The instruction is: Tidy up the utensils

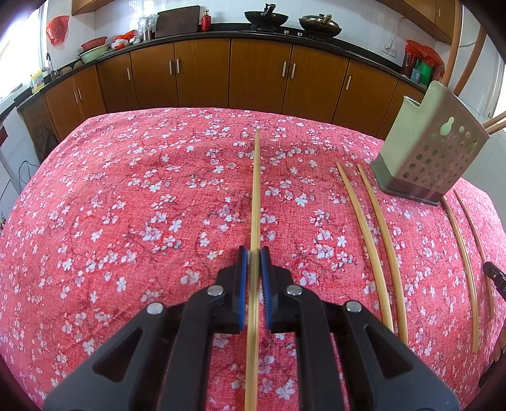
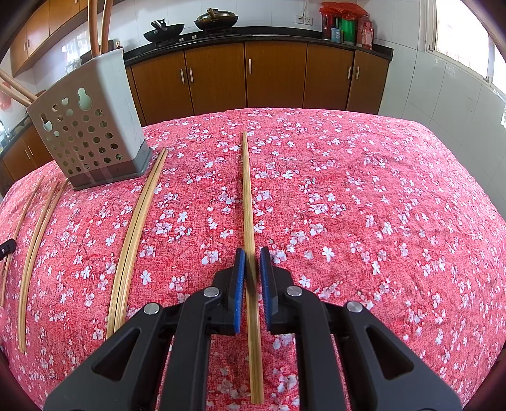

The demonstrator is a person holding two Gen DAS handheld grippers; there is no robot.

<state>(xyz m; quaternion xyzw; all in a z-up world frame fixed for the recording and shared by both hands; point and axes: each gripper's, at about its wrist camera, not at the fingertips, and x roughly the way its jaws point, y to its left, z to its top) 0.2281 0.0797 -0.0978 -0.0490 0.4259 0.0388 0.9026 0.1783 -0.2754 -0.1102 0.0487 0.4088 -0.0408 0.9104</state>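
In the left wrist view my left gripper (image 1: 254, 253) is shut on pale bamboo chopsticks (image 1: 256, 189) that run straight ahead over the red flowered tablecloth (image 1: 142, 205). In the right wrist view my right gripper (image 2: 252, 253) is likewise shut on bamboo chopsticks (image 2: 248, 196), whose near end passes under the jaws. A grey-green perforated utensil holder (image 1: 433, 148) (image 2: 91, 126) stands between the two grippers. Loose chopsticks lie on the cloth in pairs (image 1: 373, 240) (image 1: 465, 253) (image 2: 136, 234) (image 2: 34, 240). Whether the held chopsticks touch the cloth I cannot tell.
Brown kitchen cabinets (image 1: 259, 72) with a dark counter run behind the table, with woks on the stove (image 1: 265, 17). The other gripper's black tip shows at the frame edge (image 1: 496, 278) (image 2: 8, 246). A window (image 2: 458, 31) is at the right.
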